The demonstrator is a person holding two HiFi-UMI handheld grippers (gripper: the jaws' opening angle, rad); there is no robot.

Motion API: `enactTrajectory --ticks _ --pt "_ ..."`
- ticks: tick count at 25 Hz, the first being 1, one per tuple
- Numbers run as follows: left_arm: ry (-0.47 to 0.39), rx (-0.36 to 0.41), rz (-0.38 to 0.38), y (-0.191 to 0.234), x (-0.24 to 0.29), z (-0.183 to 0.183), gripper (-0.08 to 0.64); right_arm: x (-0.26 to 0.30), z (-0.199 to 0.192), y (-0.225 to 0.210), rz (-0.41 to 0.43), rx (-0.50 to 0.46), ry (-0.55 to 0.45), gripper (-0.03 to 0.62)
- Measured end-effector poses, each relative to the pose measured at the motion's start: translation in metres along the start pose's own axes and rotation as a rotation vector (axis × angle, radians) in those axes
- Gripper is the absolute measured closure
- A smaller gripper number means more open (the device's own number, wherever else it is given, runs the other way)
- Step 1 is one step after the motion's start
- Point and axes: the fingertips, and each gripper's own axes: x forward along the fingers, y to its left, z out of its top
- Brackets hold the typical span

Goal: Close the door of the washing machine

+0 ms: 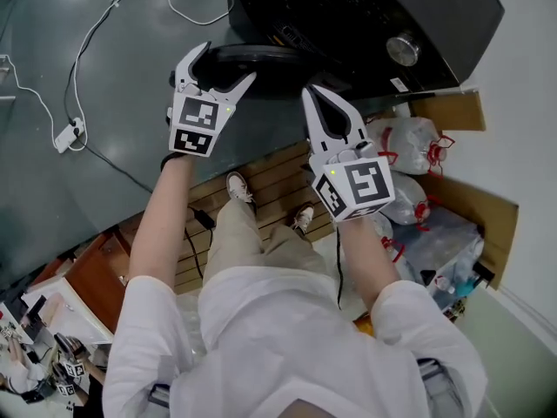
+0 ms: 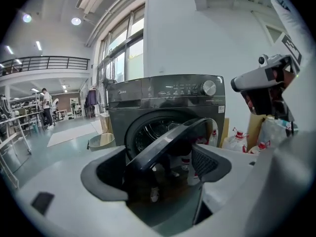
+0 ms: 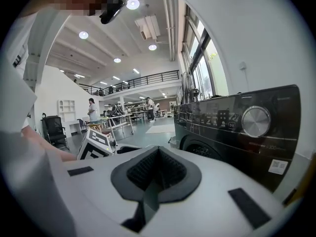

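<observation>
The washing machine (image 1: 365, 16) stands at the floor's far edge against the white wall, and its round door (image 1: 261, 55) hangs swung out toward the person. The left gripper (image 1: 222, 66) has its jaws spread with the door's rim passing between them, probably placed to catch the rim and swing it home. The right gripper (image 1: 315, 96) hovers beside the machine's front, jaws pressed together on nothing, seemingly just kept clear.
</observation>
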Motion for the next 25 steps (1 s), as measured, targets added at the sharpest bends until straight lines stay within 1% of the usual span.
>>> enactTrajectory --ticks 7,10,12,17,23,25 --pt "-0.017 0.035 -0.068 0.018 0.025 0.011 0.144 0.03 0.005 -0.006 -0.019 0.001 -0.01 0.597" --pt "-0.027 0.04 -0.078 0.024 0.035 0.015 0.144 0.04 0.01 -0.012 -0.022 0.014 -0.012 0.597" --pt "-0.039 0.034 -0.06 0.028 0.04 0.018 0.144 0.046 0.012 -0.015 -0.026 0.014 -0.01 0.597" --pt "-0.06 0.008 0.011 0.037 0.052 0.023 0.144 0.056 0.019 -0.017 -0.032 0.035 -0.017 0.597" --pt "-0.073 -0.013 0.033 0.046 0.07 0.03 0.144 0.061 0.02 -0.027 -0.045 0.034 -0.011 0.597" --pt "-0.08 -0.036 0.039 0.049 0.078 0.031 0.144 0.065 0.018 -0.034 -0.05 0.036 -0.011 0.597"
